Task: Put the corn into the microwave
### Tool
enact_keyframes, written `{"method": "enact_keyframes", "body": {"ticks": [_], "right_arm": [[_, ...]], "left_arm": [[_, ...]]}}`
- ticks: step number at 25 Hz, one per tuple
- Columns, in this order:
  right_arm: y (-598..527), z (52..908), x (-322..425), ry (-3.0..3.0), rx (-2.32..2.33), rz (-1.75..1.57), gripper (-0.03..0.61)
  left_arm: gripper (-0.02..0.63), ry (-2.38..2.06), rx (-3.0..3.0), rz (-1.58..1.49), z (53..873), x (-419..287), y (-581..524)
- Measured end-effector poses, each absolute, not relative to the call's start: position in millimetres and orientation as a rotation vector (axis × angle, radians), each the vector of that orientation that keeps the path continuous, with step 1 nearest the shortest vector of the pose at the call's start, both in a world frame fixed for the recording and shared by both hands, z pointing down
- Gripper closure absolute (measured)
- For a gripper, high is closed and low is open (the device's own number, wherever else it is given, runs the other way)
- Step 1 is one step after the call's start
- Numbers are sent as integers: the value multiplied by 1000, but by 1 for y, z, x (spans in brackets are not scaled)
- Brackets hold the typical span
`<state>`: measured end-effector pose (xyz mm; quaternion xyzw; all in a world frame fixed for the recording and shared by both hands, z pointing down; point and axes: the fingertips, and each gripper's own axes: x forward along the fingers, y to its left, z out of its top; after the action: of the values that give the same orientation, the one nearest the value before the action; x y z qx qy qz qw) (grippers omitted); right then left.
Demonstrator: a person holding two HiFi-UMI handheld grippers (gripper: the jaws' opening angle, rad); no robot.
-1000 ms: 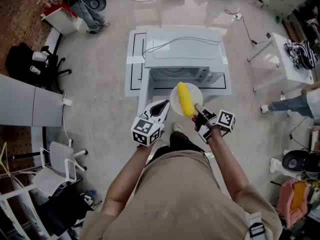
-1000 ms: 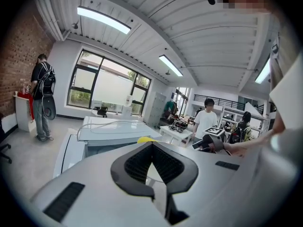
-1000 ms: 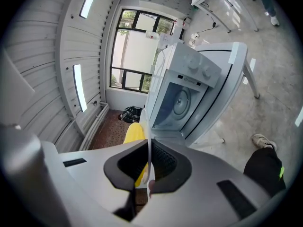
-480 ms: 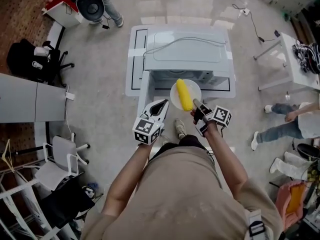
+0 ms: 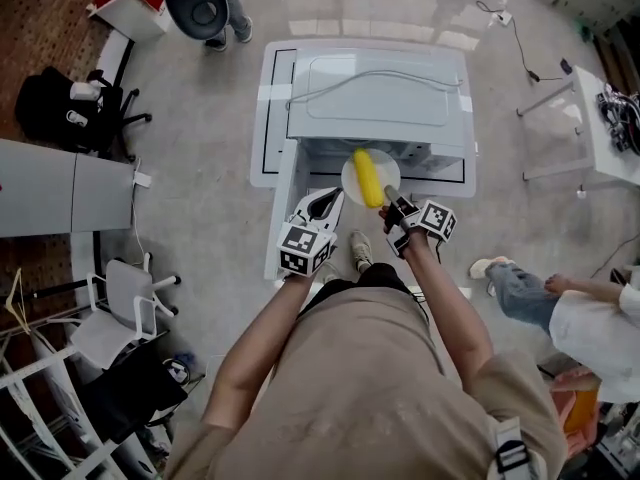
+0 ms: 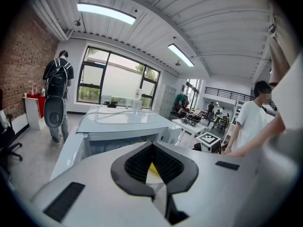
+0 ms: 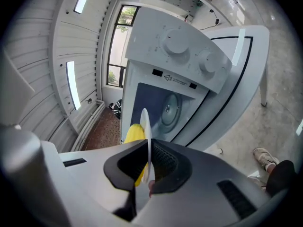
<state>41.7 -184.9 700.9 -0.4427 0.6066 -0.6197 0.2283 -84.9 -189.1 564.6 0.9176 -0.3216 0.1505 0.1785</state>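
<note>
A yellow corn cob [image 5: 367, 176] lies on a white plate [image 5: 386, 167] held in front of the white microwave [image 5: 380, 98]. The microwave's door [image 5: 291, 180] hangs open to the left. My right gripper [image 5: 393, 200] is shut on the plate's near rim. In the right gripper view the plate [image 7: 146, 124] stands edge-on between the jaws, with the corn [image 7: 133, 133] beside it and the microwave's cavity [image 7: 166, 109] just ahead. My left gripper [image 5: 329, 201] hovers left of the plate, shut and holding nothing. Its own view looks at the microwave [image 6: 124, 126].
The microwave stands on a white table [image 5: 262, 118] with a black outline. Office chairs [image 5: 70, 108] and a grey cabinet [image 5: 60, 198] are at the left. A person [image 5: 560, 308] walks at the right, and another stands beyond the table [image 6: 57, 86].
Both grippers and the plate with the corn have moved closer to the microwave's open front and lower. The person at the right has walked on.
</note>
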Motion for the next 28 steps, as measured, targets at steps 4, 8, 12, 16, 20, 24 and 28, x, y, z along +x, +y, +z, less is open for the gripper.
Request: {"method": "enact_keyframes", "body": {"ticks": [4,8,12,16,20,24,28], "right_arm": [[-199,715,46,1676,-1212,-1694,565],[-214,731,48,1673,-1215,-1699,565],[-223,748,49,1657,-1221,-1716,565],[-231,762,54,1641,-1225,-1723,565],[-239,776,57,1619,-1226,-1731,565],[-249,785,62,1594,-1232,-1737,565],[-258,793,60,1586,-1232,-1742,565]], "left_arm": [[612,-906,2593,443,573,-73,-190],[612,-895,2597,464,582,-64,-191],[612,-897,2582,486,593,-61,-192],[612,-919,2564,508,601,-61,-195],[612,-944,2552,522,605,-61,-200],[612,-957,2541,522,608,-58,-202],[612,-963,2530,518,609,-56,-204]]}}
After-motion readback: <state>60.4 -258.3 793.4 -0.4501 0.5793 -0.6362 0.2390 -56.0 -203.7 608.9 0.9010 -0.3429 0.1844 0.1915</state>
